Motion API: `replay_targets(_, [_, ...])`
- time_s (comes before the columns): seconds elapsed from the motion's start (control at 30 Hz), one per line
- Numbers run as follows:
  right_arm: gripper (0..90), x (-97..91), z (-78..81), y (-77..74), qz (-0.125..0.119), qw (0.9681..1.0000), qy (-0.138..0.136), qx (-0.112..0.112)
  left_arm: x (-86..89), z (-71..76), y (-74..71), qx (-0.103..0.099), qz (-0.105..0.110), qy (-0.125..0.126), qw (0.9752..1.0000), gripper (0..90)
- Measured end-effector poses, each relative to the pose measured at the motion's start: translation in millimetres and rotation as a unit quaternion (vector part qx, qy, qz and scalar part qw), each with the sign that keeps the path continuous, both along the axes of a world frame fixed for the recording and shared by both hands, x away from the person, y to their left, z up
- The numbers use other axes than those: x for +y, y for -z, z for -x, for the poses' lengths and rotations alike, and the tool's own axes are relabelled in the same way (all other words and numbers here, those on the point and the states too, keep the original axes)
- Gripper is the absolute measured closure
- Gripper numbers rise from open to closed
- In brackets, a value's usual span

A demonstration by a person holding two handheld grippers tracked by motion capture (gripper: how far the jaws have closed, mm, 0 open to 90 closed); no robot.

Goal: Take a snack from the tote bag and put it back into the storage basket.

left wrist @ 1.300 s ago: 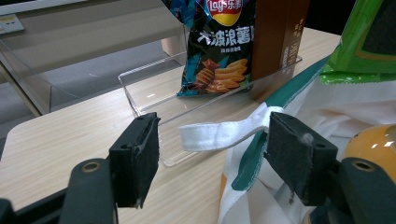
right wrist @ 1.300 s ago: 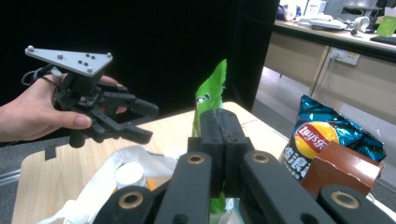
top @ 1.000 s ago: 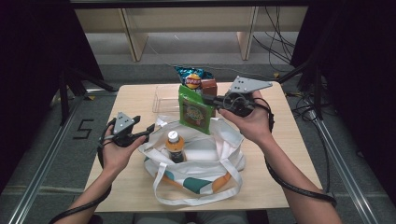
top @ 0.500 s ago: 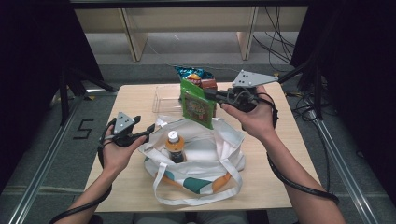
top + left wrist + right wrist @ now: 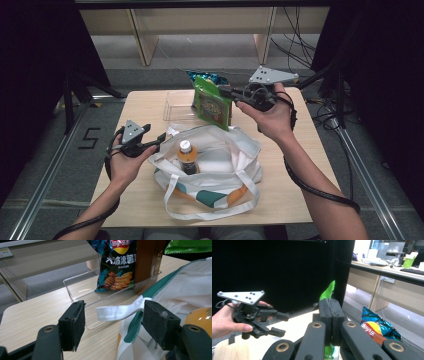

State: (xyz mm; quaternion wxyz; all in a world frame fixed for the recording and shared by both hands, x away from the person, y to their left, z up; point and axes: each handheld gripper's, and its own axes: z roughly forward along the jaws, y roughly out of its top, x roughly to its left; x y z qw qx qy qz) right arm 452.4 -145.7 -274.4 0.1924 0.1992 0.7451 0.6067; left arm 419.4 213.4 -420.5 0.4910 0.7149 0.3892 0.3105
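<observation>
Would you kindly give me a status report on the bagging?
Right gripper shut on green snack bag, above tote bag. Left gripper open by tote strap. Nothing blocking.

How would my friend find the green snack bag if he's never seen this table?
Start at the wooden table and find the white cloth bag in its middle. Just beyond it, the right gripper pinches a bright green snack bag by its top edge, hanging above the table. The other snack bag, behind it, is dark blue and stands in a clear tray.
</observation>
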Motion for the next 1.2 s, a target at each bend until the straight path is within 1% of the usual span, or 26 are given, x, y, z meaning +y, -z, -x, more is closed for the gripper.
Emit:
replay_targets(0.03, [90.0, 0.4, -0.3, 0.2, -0.001, 0.9999, 0.000, 0.016, 0.0, 0.1, 0.0, 0.001, -0.001, -0.001, 1.0000, 34.0])
replay_targets(0.1, [90.0, 0.8, -4.8, 0.8, -0.001, 1.0000, 0.006, 0.005, 0.0, 0.0, 0.0, 0.000, 0.000, -0.001, 1.0000, 34.0])
replay_targets(0.13, [90.0, 1.1, -5.8, 1.2, -0.003, 0.9999, 0.007, 0.014, 0.2, 0.0, -0.1, 0.000, 0.000, -0.001, 1.0000, 34.0])
replay_targets(0.17, [90.0, 1.3, -7.8, 1.2, -0.002, 1.0000, 0.005, 0.008, 0.4, 0.3, -0.4, 0.002, -0.002, -0.003, 1.0000, 34.0])
replay_targets(0.23, [90.0, 2.1, -9.3, 1.2, 0.000, 0.9999, 0.008, 0.013, 0.7, -0.4, 0.0, 0.001, 0.000, 0.000, 1.0000, 34.0])
replay_targets(0.3, [90.0, 2.9, -11.4, 1.3, 0.000, 0.9998, 0.011, 0.018, 0.7, 0.2, 0.0, 0.003, -0.002, -0.004, 1.0000, 34.0])
replay_targets(0.37, [90.0, 3.2, -15.1, 1.1, -0.002, 0.9999, 0.015, 0.008, 0.5, 0.2, 0.1, 0.003, -0.002, -0.003, 1.0000, 34.1])
replay_targets(0.4, [90.0, 3.1, -15.6, 0.9, -0.002, 0.9998, 0.017, 0.009, 0.5, 0.2, 0.0, 0.002, -0.002, -0.003, 1.0000, 34.1])
replay_targets(0.43, [90.0, 3.5, -15.9, 1.0, -0.004, 0.9996, 0.018, 0.021, 0.6, -0.1, 0.0, 0.001, -0.001, -0.001, 1.0000, 34.1])
replay_targets(0.47, [90.0, 3.7, -17.8, 1.3, -0.003, 0.9997, 0.019, 0.018, 0.6, 0.2, -0.2, 0.002, -0.001, -0.002, 1.0000, 34.1])
replay_targets(0.5, [90.0, 3.9, -19.8, 1.4, 0.000, 0.9998, 0.018, 0.009, 0.8, 0.4, -0.5, 0.002, -0.003, -0.003, 1.0000, 34.1])
replay_targets(0.53, [90.0, 4.6, -20.3, 1.8, -0.002, 0.9997, 0.019, 0.013, 1.0, 0.3, -0.4, 0.002, -0.002, -0.004, 1.0000, 34.1])
replay_targets(0.57, [90.0, 5.2, -21.8, 2.0, -0.003, 0.9998, 0.019, 0.011, 1.2, 0.3, -0.4, 0.002, -0.002, -0.004, 1.0000, 34.1])
replay_targets(0.63, [90.0, 6.2, -23.7, 2.1, -0.002, 0.9997, 0.018, 0.017, 1.5, 0.3, -0.3, 0.003, -0.001, -0.005, 1.0000, 34.1])
replay_targets(0.67, [90.0, 6.7, -25.8, 2.3, 0.002, 0.9997, 0.021, 0.015, 1.5, 0.3, -0.4, 0.002, -0.001, -0.005, 1.0000, 34.1])
replay_targets(0.77, [90.0, 9.0, -27.2, 2.1, -0.003, 0.9993, 0.023, 0.028, 1.7, 0.1, -0.5, 0.001, 0.000, -0.005, 1.0000, 34.1])
replay_targets(0.87, [90.0, 10.5, -32.1, 1.7, 0.004, 0.9995, 0.025, 0.017, 2.2, 0.1, -0.6, 0.001, 0.000, -0.006, 1.0000, 34.1])
replay_targets(0.9, [90.0, 11.2, -32.5, 1.7, 0.004, 0.9994, 0.028, 0.021, 2.4, 0.1, -0.6, 0.001, 0.000, -0.006, 1.0000, 34.1])
replay_targets(0.93, [90.0, 11.4, -34.7, 1.8, 0.006, 0.9995, 0.027, 0.015, 2.5, 0.1, -0.7, 0.001, 0.000, -0.006, 1.0000, 34.1])
replay_targets(0.97, [90.0, 12.6, -34.7, 2.3, 0.001, 0.9992, 0.030, 0.027, 2.6, 0.1, -0.8, 0.001, -0.001, -0.006, 1.0000, 34.1])
replay_targets(1.03, [90.0, 13.4, -37.7, 2.7, 0.005, 0.9993, 0.026, 0.028, 2.8, 0.2, -0.9, 0.001, -0.001, -0.006, 1.0000, 34.1])
replay_targets(1.07, [90.0, 14.0, -37.2, 3.0, 0.003, 0.9988, 0.031, 0.037, 2.7, 0.2, -1.0, 0.001, 0.000, -0.006, 1.0000, 34.1])
replay_targets(1.1, [90.0, 14.2, -40.3, 3.6, 0.007, 0.9992, 0.028, 0.028, 2.8, 0.1, -1.0, 0.000, -0.001, -0.006, 1.0000, 34.1])
replay_targets(1.13, [90.0, 14.6, -42.2, 4.2, 0.007, 0.9992, 0.029, 0.027, 2.9, 0.1, -1.1, 0.000, -0.002, -0.005, 1.0000, 34.1])
replay_targets(1.17, [90.0, 14.8, -42.3, 4.7, 0.005, 0.9988, 0.033, 0.035, 3.0, 0.1, -1.1, 0.000, -0.001, -0.005, 1.0000, 34.1])
replay_targets(1.2, [90.0, 15.0, -44.0, 5.4, 0.006, 0.9988, 0.034, 0.034, 3.1, 0.1, -1.2, 0.000, -0.002, -0.005, 1.0000, 34.1])
